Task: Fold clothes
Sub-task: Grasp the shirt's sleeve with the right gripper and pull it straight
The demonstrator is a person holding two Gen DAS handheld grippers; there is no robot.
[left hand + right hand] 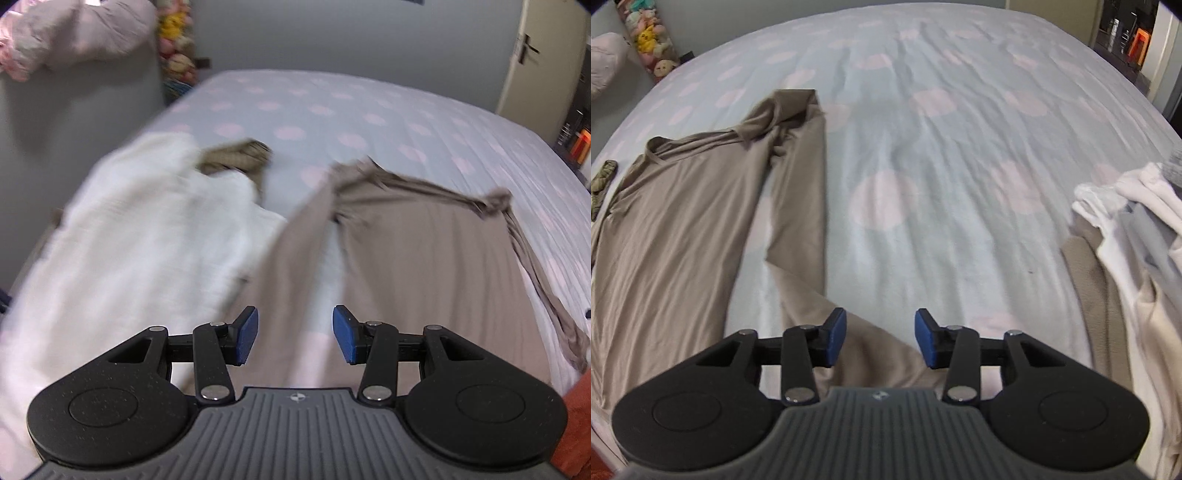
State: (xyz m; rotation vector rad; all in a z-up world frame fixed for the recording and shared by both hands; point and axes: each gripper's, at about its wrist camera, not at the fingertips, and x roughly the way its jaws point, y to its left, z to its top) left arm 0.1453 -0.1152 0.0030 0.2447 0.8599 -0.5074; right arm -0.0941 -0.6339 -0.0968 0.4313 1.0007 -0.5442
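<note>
Taupe fabric of a long-sleeved shirt (687, 221) is lying spread on the dotted bed (942, 166), its sleeve running toward 12 o'clock. Both the left hand-held gripper (295, 336) and right hand-held gripper (880, 338) are hanging released over it, grasping nothing. White clothes (140, 236) are sitting at 9 o'clock of the shirt, another pile (1137, 236) at 3 o'clock.

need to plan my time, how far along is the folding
Barely started. Done: long-sleeved taupe jersey top laid out on the dotted bed sheet, one sleeve folded in. In hand: nothing; left gripper and right gripper open. Left: the top, the white garment, the side pile.
</note>
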